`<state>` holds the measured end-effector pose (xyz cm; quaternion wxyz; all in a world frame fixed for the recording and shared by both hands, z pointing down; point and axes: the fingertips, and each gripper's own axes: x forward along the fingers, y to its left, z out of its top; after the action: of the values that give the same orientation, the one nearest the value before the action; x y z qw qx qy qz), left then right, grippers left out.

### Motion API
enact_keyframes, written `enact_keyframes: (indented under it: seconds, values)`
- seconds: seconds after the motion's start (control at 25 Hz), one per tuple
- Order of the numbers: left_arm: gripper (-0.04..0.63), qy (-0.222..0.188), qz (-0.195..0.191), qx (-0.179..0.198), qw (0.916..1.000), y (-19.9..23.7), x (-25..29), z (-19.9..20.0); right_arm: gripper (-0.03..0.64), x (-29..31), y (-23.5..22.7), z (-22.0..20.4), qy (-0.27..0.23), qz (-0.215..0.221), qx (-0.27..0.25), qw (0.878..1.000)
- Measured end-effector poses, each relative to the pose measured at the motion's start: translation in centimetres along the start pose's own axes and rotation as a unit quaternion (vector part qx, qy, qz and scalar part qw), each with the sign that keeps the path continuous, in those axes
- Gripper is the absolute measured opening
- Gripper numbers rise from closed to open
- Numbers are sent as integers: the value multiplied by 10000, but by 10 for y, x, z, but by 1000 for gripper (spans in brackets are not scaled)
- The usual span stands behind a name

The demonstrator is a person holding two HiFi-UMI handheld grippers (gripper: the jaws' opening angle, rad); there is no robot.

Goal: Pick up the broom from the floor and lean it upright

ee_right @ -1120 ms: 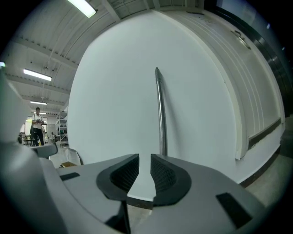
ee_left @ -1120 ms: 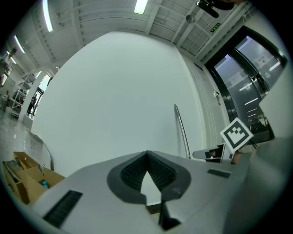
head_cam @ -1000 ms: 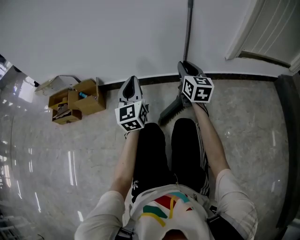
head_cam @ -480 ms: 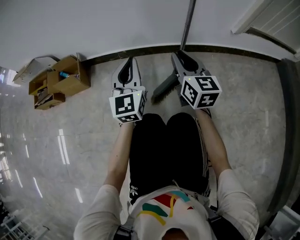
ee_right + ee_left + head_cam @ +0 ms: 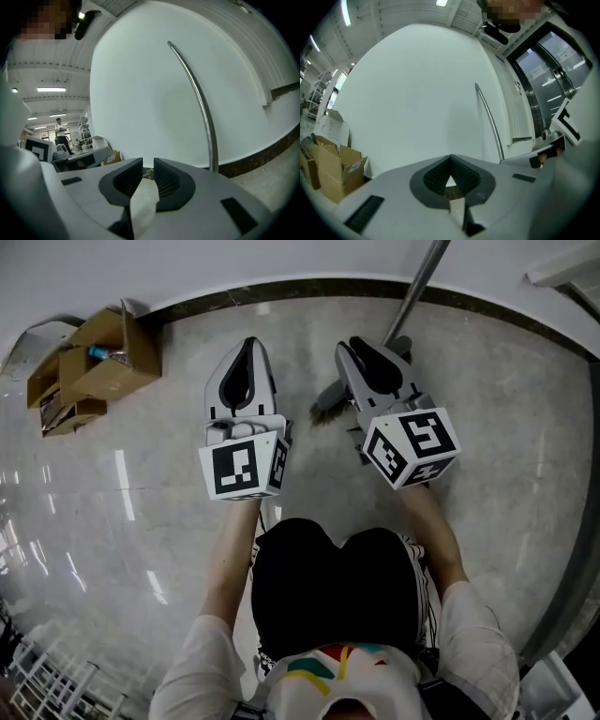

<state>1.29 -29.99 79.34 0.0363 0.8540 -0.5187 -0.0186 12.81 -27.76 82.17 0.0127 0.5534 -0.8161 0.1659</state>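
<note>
The broom stood at about one o'clock from me. Its bristle head was on the floor just short of the baseboard, and its thin metal handle rose against the white wall. In my judgement the leaning was as good as done.

My right gripper hung just beside the bristle head. I could not tell from above whether it touched. Its own view showed the jaws slightly parted with nothing between them, and the handle stood off at their two o'clock.

That closeness was my main worry. A nudge there could kick the head along the glossy floor, and the handle would then scrape down the smooth wall and fall. The slim handle could also slide sideways, since nothing braced it.

My left gripper, at eleven o'clock and well clear of the broom, had its tips pressed together on nothing.

The cardboard boxes sat at ten o'clock by the wall, well apart from the broom.
</note>
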Motion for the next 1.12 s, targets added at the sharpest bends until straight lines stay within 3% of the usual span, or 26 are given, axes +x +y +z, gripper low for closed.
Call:
enact_keyframes:
  seconds: [0.16,0.4,0.64,0.84,1.0,1.12]
  values:
    - [44,33,159,114,9998,5,-1,5,84,-1,12,-2,220,61,-114,9997]
    - [44,517,225,-192,9982,-12,-21,94,83,-37,53,63,794,28,326,9963]
    - [44,764,107,-220,9968,-53,-49,282,83,-112,118,234,961,-189,559,9936]
    - [44,862,363,-731,9929,-69,-78,467,83,-175,183,395,1006,-236,800,9914]
    - [44,837,400,-687,9933,-96,-114,610,84,-234,242,517,1007,-165,778,9917]
    - [44,704,356,-562,9953,-121,-139,690,83,-283,270,591,848,-183,549,9947]
